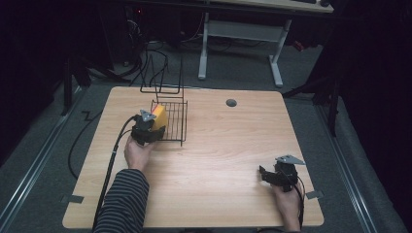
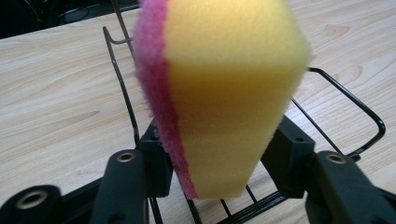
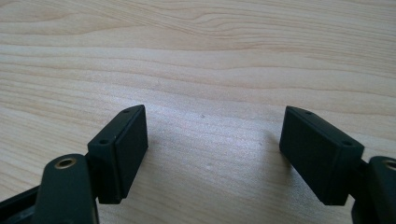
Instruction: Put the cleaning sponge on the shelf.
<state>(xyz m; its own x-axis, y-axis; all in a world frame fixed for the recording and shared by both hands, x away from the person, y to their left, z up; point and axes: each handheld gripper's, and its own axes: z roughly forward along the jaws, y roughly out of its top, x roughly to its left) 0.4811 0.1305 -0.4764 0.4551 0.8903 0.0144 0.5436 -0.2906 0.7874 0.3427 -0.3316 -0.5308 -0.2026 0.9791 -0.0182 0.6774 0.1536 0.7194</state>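
A yellow sponge (image 1: 159,115) with a pink scouring side stands on edge over the left end of a black wire rack (image 1: 176,121) on the wooden table. My left gripper (image 1: 146,128) is shut on it. In the left gripper view both pads pinch the sponge's (image 2: 224,93) lower part, which narrows between them, and the rack's wires (image 2: 355,105) run beneath and behind. That same view has my left gripper (image 2: 222,161) rising from the bottom edge. My right gripper (image 1: 263,174) rests near the table's front right corner, open, with bare wood between its pads (image 3: 212,154).
The rack's tall wire back (image 1: 163,73) rises at the table's far edge. A grey cable hole (image 1: 231,103) sits in the tabletop right of the rack. The left gripper's cable (image 1: 112,160) trails toward the front left. A white desk frame (image 1: 243,43) stands beyond the table.
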